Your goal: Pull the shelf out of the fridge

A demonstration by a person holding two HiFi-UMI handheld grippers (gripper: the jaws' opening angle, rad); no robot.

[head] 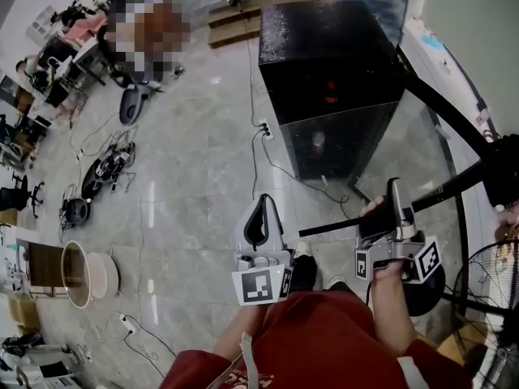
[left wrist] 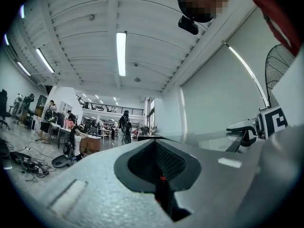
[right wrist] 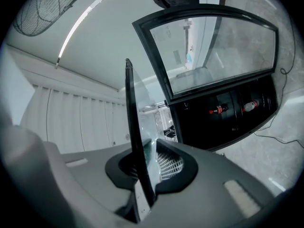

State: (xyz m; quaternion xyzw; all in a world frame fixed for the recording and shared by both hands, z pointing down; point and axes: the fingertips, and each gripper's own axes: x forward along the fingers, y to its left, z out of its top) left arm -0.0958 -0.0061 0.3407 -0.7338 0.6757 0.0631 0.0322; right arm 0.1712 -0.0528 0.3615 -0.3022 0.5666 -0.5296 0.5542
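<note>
My right gripper (head: pixel 395 209) is shut on the black edge of the glass shelf (head: pixel 340 226), which is held out in the air in front of the black fridge (head: pixel 324 47). In the right gripper view the shelf (right wrist: pixel 133 122) stands edge-on between the pads of that gripper (right wrist: pixel 142 167), its glass pane to the right. Beyond it the fridge (right wrist: pixel 228 113) shows a dark inside with bottles, and a black-framed glass panel (right wrist: pixel 213 46) rises above it. My left gripper (head: pixel 261 217) hangs beside the right one, shut, with nothing in it (left wrist: pixel 159 175).
Cables and a power strip (head: pixel 266 128) lie on the tiled floor by the fridge. A round stool (head: pixel 81 274) and cable clutter (head: pixel 105 168) are at the left. A standing fan (head: pixel 486 290) is at the right. Desks and people are far off at the left (left wrist: pixel 71 127).
</note>
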